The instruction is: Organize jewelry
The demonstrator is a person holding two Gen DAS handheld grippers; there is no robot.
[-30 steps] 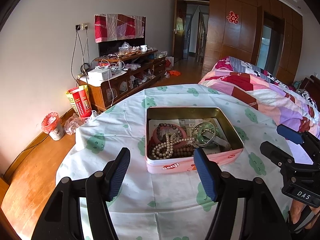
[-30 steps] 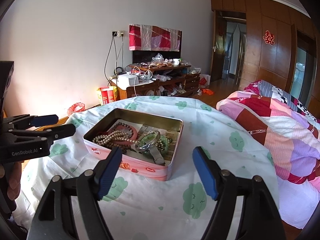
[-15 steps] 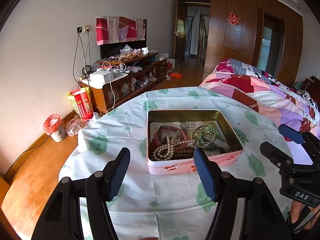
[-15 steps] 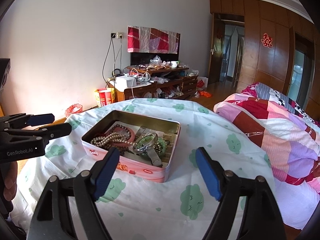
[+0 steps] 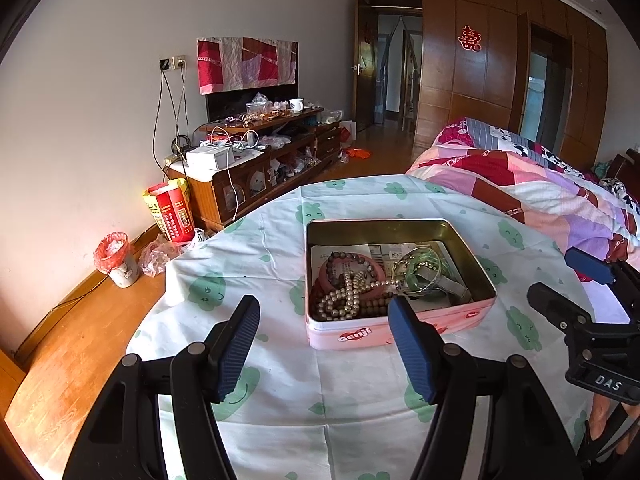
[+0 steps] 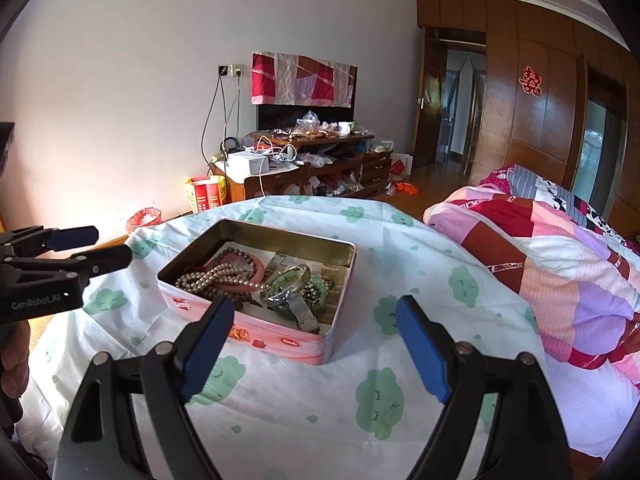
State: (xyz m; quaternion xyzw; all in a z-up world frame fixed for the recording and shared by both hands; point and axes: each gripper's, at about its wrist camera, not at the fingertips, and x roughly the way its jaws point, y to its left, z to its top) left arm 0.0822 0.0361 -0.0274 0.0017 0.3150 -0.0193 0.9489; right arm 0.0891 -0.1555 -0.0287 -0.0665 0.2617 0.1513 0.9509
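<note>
Round bench [image 5: 280, 380] wearing a cloud-print cloth, pink tin [image 5: 400, 328] of beads and bangles sitting mid-bench, left gripper [image 5: 324, 344] fingers gaping empty, right gripper [image 6: 314, 342] fingers just widening, nothing between, quilted bed [image 6: 560, 264] lying alongside, cluttered cabinet [image 5: 256, 176] standing by the far wall.

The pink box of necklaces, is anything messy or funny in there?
Yes. Inside the pink tin, the pearl necklace, dark bead strings and green bangles lie piled and overlapping on papers, with nothing sorted. Nothing has spilled onto the tablecloth, and nothing looks broken.
</note>
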